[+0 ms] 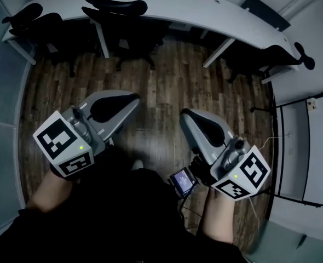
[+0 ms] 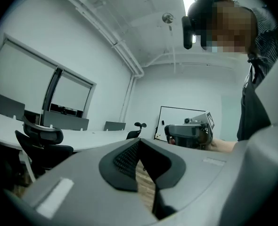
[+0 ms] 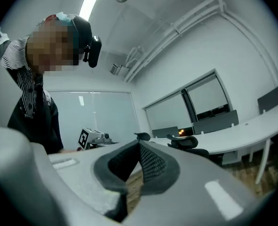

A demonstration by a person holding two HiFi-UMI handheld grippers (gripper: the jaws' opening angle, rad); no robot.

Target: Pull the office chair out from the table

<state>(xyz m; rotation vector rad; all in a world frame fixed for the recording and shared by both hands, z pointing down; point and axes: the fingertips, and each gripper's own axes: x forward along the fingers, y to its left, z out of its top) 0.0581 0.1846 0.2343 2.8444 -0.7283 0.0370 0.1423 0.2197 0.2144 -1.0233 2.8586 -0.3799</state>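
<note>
Head view first, looking steeply down: both forearms reach forward from the dark torso at the bottom of the frame, each hand wrapped round a tool. The left hand-held gripper [image 1: 130, 98] points up and slightly inward over the wooden floor [image 1: 167, 75], its marker cube nearest the body. The right hand-held gripper [image 1: 186, 115] mirrors it and angles inward too, so the two noses lean toward each other with bare floor between them. Ahead, the office chair [image 1: 116, 11] sits pushed in against the curved white bench [image 1: 178, 4], well apart from both tools. A second chair [image 1: 33, 18] stands at the bench's left end and a third chair [image 1: 284, 56] at its right. It is dim there, so how far the seats go under the bench is hard to say.

Over to the left gripper view: the tool is held level, its dark pads pressed together with nothing between them, only a sliver of floor showing below. The office chair shows low at the left beside the bench, and the other tool hovers to the right in the person's hand.

Right gripper view now: also level, pads closed on each other and empty. A black chair backrest rises just past the nose, in front of the bench running off to the right.
</note>
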